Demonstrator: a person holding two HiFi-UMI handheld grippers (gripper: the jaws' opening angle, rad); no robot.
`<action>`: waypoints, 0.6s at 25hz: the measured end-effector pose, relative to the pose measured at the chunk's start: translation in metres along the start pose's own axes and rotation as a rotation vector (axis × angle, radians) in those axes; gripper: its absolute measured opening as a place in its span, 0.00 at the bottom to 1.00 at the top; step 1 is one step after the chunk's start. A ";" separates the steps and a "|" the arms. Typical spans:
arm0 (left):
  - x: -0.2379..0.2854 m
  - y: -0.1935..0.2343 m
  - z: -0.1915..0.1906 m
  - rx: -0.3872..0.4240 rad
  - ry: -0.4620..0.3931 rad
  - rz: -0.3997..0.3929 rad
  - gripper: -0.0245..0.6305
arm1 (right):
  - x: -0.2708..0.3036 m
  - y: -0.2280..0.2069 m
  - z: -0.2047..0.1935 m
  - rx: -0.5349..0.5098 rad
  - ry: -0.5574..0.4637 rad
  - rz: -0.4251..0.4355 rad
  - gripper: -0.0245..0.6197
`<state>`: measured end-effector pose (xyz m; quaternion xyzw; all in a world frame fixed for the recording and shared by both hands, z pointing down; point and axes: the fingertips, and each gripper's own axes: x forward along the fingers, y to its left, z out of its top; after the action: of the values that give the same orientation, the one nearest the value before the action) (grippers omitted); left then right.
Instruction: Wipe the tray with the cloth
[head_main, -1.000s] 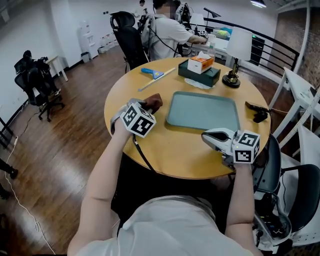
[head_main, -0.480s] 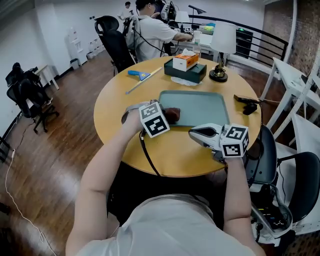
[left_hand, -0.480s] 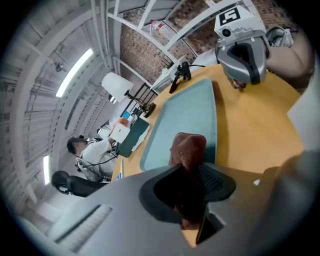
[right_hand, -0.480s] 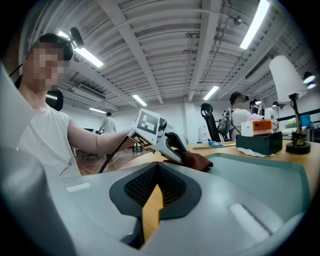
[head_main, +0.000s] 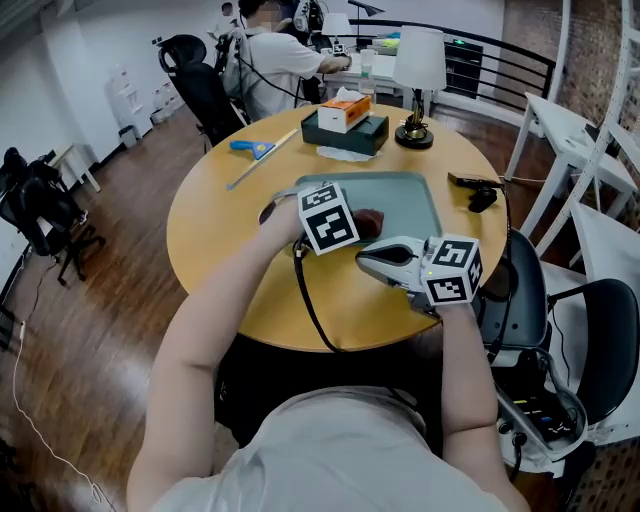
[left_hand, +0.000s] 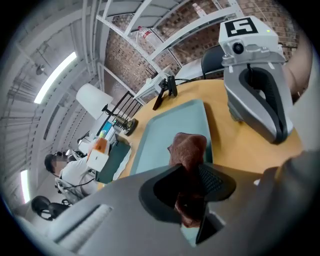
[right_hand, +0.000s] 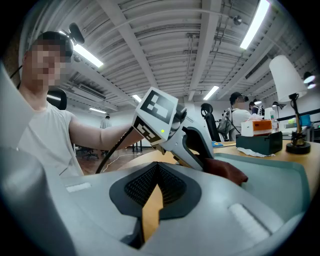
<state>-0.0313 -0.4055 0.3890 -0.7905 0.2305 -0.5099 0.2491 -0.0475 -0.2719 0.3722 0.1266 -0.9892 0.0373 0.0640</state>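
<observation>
A: Nearest first. The right claw (head_main: 366, 256)?
B: Low over the yellow surface (head_main: 215, 235), just short of the near rim of the tray (head_main: 412, 200). Its pads are all but pressed together. Only a thin slit is left, with the surface showing through it and nothing in it.
A: Left claw (head_main: 352, 224)?
B: Pinching the cloth (head_main: 371, 221). The cloth is brown and bunched, with one fold clamped between the pads and the rest spilling forward onto the tray.
A: Where on the tray?
B: The near part, close to the near rim, lying on the tray floor. The green floor beyond it is bare.
A: The two claws relative to each other?
B: Near each other, the left just beyond the right.
A: Past the tray?
B: A small black object (head_main: 478, 196) lies on the surface to the right. Farther off is a dark box (head_main: 345, 132) with an orange-and-white tissue box (head_main: 343, 108) on top. A white-shaded lamp (head_main: 417, 70) stands beside them, and a blue-handled tool (head_main: 248, 148) lies to the left.
A: Off the surface?
B: A seated person (head_main: 268, 60) in a white shirt, beside a black office chair (head_main: 195, 70).
</observation>
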 end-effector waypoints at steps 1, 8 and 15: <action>0.004 -0.001 0.009 0.006 -0.010 -0.016 0.19 | 0.000 0.000 0.000 -0.001 0.001 0.001 0.04; 0.035 -0.007 0.070 0.046 -0.074 -0.125 0.19 | 0.001 -0.001 -0.001 -0.004 0.006 0.002 0.04; 0.061 -0.018 0.121 0.110 -0.114 -0.184 0.19 | 0.002 -0.001 -0.003 -0.003 0.010 0.000 0.04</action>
<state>0.1052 -0.4102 0.3990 -0.8211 0.1140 -0.4967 0.2571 -0.0484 -0.2729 0.3752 0.1264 -0.9889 0.0364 0.0692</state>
